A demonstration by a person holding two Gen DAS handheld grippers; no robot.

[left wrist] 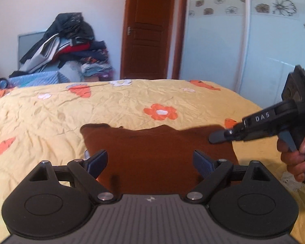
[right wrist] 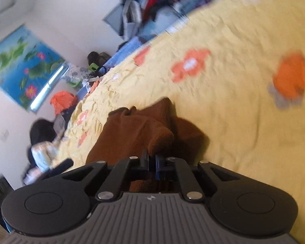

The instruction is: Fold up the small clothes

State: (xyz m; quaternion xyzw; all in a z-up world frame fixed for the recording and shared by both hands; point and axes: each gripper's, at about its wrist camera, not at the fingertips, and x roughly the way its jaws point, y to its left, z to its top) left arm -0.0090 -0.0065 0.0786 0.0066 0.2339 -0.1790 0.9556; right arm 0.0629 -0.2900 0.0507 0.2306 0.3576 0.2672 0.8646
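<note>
From the left wrist view, the brown garment point(left wrist: 152, 152) lies on the bed point(left wrist: 51, 118), close to the near edge and about in the middle of it. The left tool point(left wrist: 150, 162) hovers above the near part of the cloth with its two fingers point(left wrist: 97, 162) spread wide, and nothing is between them. At the right side of the garment the right tool point(left wrist: 219, 137) reaches in over the cloth's right corner, held by the person's right hand point(left wrist: 294, 156). From this side it looks closed, but the pinch itself is not clear here.

From the right wrist view, the right tool point(right wrist: 151, 163) is closed, and a fold of the brown garment point(right wrist: 136, 130) rises straight out of its tips, so I judge it is gripping the cloth. The lifted part makes a rounded hump, and the rest lies bunched on the yellow cover, away from the far edge of the bed point(right wrist: 233, 101). This picture is a little blurred.

I judge the step in hand is to carry the right side over. To do it well, the left tool should first press or pinch the near left corner, so the cloth does not slide. The lifted edge should be carried low and flat across to the opposite edge, then released only when the two edges meet evenly.
</note>
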